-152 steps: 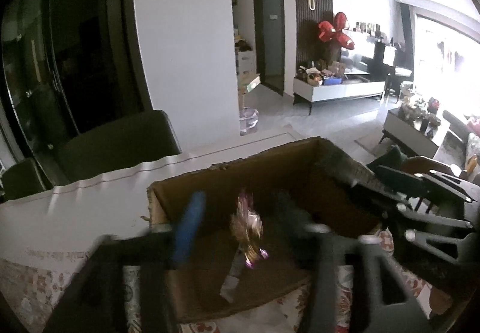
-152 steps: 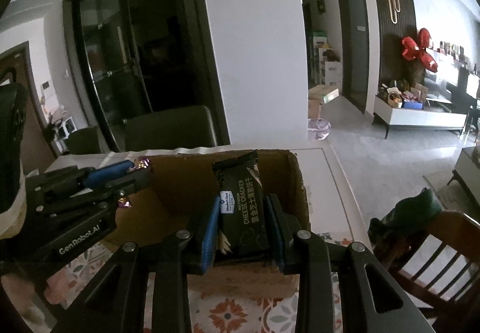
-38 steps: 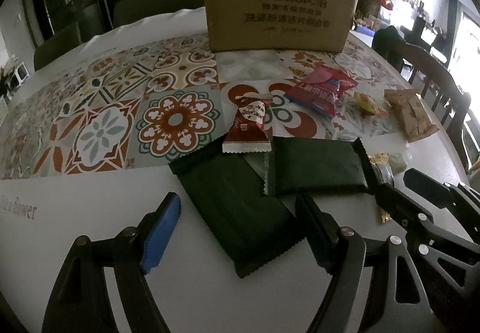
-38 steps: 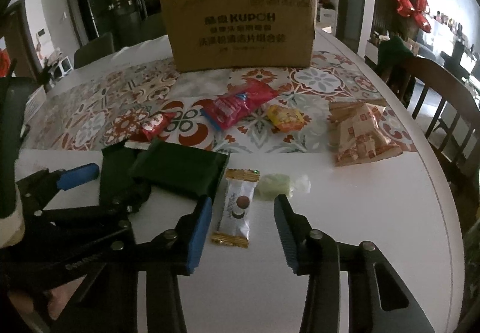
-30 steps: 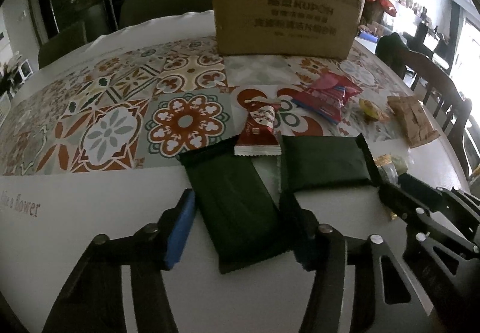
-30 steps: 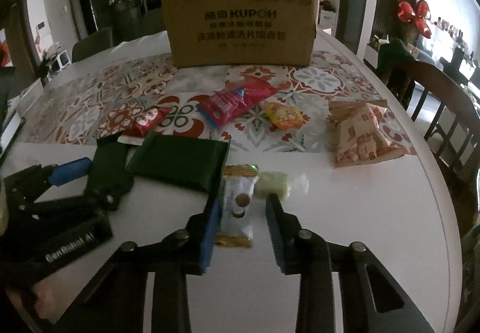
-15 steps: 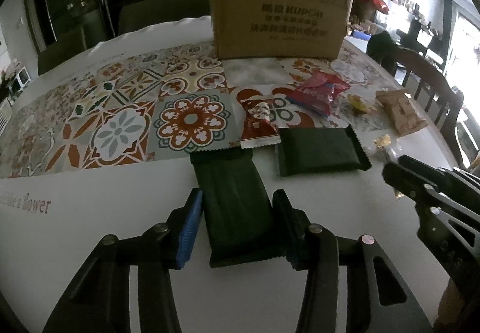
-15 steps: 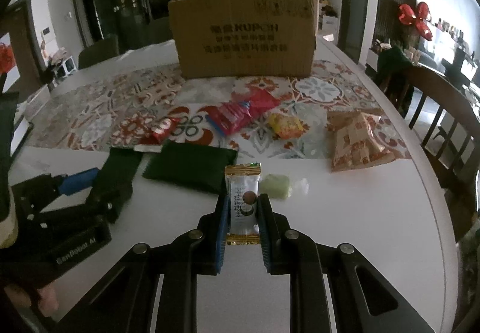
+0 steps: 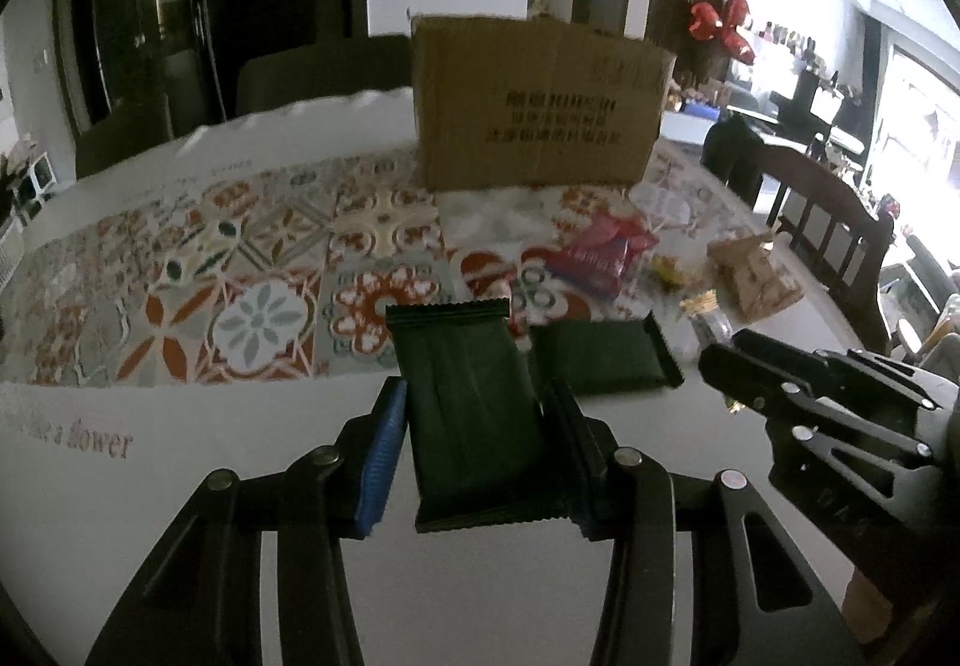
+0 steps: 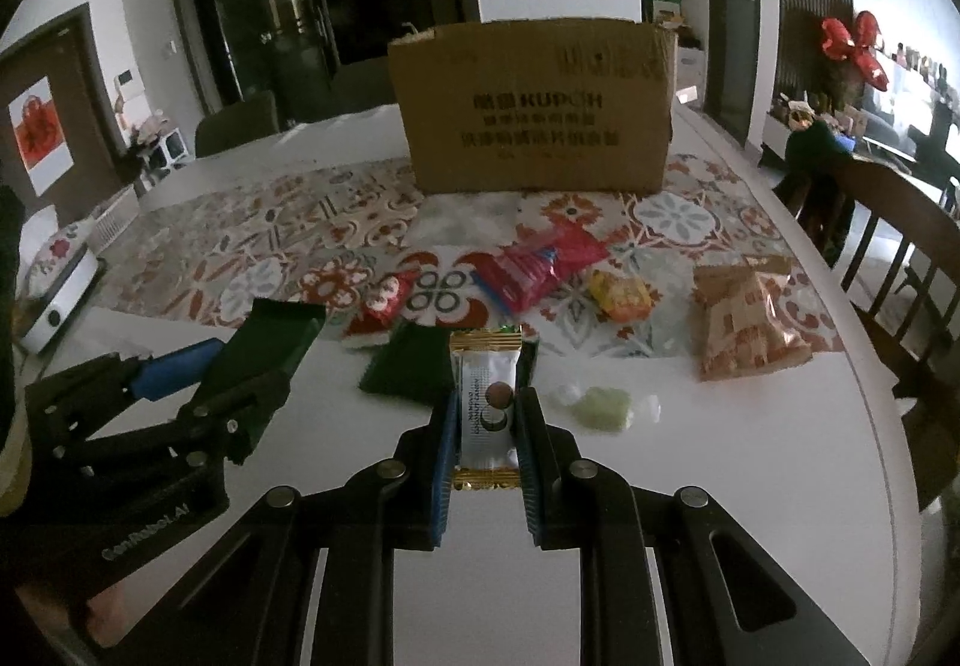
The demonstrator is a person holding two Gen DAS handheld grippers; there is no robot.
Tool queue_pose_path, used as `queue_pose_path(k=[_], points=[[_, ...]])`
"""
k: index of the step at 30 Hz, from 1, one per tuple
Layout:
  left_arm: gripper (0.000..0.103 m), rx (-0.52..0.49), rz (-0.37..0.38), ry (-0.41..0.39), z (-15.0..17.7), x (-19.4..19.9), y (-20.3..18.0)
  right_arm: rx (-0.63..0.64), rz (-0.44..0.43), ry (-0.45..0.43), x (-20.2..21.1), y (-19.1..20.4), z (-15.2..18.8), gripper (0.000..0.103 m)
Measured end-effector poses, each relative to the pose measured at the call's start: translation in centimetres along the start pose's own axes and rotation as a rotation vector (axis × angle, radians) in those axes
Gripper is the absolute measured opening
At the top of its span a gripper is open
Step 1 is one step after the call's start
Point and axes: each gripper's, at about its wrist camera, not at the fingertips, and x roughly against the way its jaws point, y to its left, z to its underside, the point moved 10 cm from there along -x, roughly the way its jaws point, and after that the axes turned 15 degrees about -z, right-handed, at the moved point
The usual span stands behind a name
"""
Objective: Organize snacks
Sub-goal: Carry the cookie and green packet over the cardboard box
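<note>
My left gripper point(image 9: 474, 456) is clamped on a dark green flat foil packet point(image 9: 465, 408), my right gripper point(image 10: 485, 447) on a small white gold-ended candy wrapper point(image 10: 485, 405), both above the white table's point(image 10: 750, 486) near edge. Slick foil could slip before reaching the brown cardboard box point(image 10: 534, 108) at the far edge, I reckon; the two loads might also collide over it.

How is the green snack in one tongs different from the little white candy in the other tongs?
The dark green packet is plain, wide and flat; the white candy is narrow, with gold ends and a brown ball pictured on it. The left tongs stand wide around the packet, while the right tongs pinch almost shut on the candy. Both are sealed snacks gripped by their side edges.
</note>
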Motion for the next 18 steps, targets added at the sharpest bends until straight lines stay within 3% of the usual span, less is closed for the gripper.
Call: queue_pose_path(k=[18], points=[[0.044, 0.031, 0.022, -0.17, -7.4, 1.8, 0.3, 0.013, -0.033, -0.127, 1.3, 0.1, -6.1, 0.02]])
